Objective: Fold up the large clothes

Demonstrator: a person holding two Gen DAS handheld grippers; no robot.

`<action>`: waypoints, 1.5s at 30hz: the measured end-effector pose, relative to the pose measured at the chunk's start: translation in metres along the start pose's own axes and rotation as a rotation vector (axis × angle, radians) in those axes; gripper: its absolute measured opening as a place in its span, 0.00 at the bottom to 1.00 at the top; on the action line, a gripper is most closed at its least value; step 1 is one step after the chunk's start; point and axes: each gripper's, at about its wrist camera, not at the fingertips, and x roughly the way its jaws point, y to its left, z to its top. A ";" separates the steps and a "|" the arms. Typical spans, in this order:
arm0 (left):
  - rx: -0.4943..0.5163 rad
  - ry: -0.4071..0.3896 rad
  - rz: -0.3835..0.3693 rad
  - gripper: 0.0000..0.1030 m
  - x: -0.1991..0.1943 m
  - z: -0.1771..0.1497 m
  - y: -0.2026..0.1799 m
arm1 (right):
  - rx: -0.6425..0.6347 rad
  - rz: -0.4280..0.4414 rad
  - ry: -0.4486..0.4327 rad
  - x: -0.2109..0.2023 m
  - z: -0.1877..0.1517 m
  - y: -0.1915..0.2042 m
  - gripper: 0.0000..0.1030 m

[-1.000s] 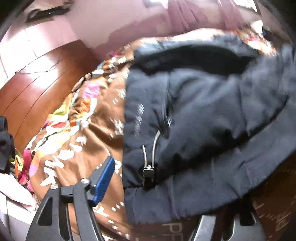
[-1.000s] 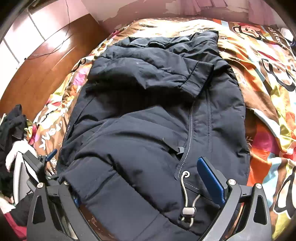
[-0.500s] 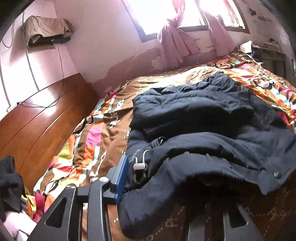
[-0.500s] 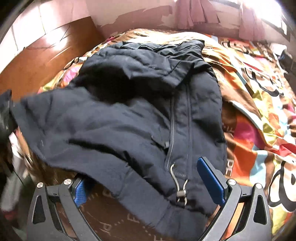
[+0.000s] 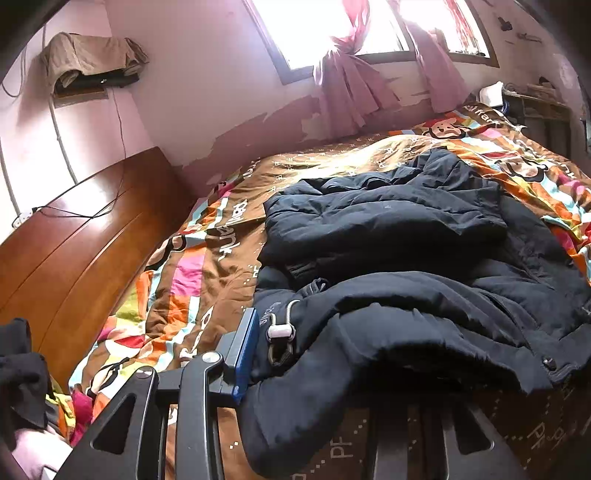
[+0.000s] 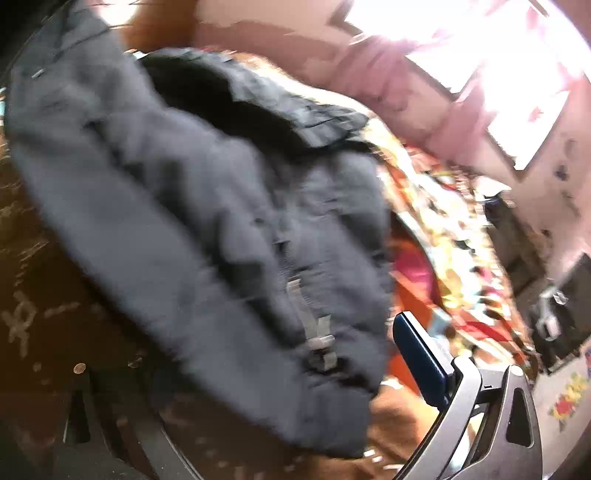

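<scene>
Jaws on my left gripper (image 5: pixel 325 373) have just been closing, and the near hem of the jacket (image 5: pixel 388 229) is bunched between them. The blue pad presses into the fabric on one side and the other finger is buried under it, so I read that as a grip on the hem. On my right gripper (image 6: pixel 251 387) the jaws stand wide. The blue pad sits clear of the cloth on the outer side and the hem lies loose across the gap. That view is smeared, so I cannot say whether the inner finger touches anything.

I judge this to be the start of the bottom-to-top fold: one corner taken, the other not yet.

The bed (image 5: pixel 332 166) carries everything, and its patterned quilt shows bare toward the window (image 5: pixel 332 29). A narrower bare strip runs between the jacket and the wooden headboard (image 5: pixel 74 236). The jacket lies lengthwise away from me with a sleeve already folded across its chest, its hem at the near edge of the bed.

Next, I think, the right jaws must close on the matching hem corner. Both hands then carry the hem up and over toward the collar. There looks to be room ahead for that. The near edge is where slack could slide off.

A drawcord toggle (image 5: pixel 280 332) hangs just beside the left pad and could snag.
</scene>
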 end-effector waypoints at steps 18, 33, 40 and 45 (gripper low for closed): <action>0.002 -0.050 0.178 0.21 -0.020 -0.074 -0.018 | 0.024 -0.016 -0.192 -0.032 0.006 0.019 0.15; -0.132 -0.124 0.121 0.15 -0.057 -0.075 0.015 | 0.229 -0.025 -0.405 -0.099 -0.004 0.009 0.07; -0.184 -0.180 0.121 0.15 -0.102 -0.071 0.036 | 0.304 -0.031 -0.497 -0.150 -0.006 -0.004 0.07; -0.192 -0.214 0.117 0.15 -0.130 -0.069 0.049 | 0.321 -0.026 -0.550 -0.182 -0.013 -0.012 0.07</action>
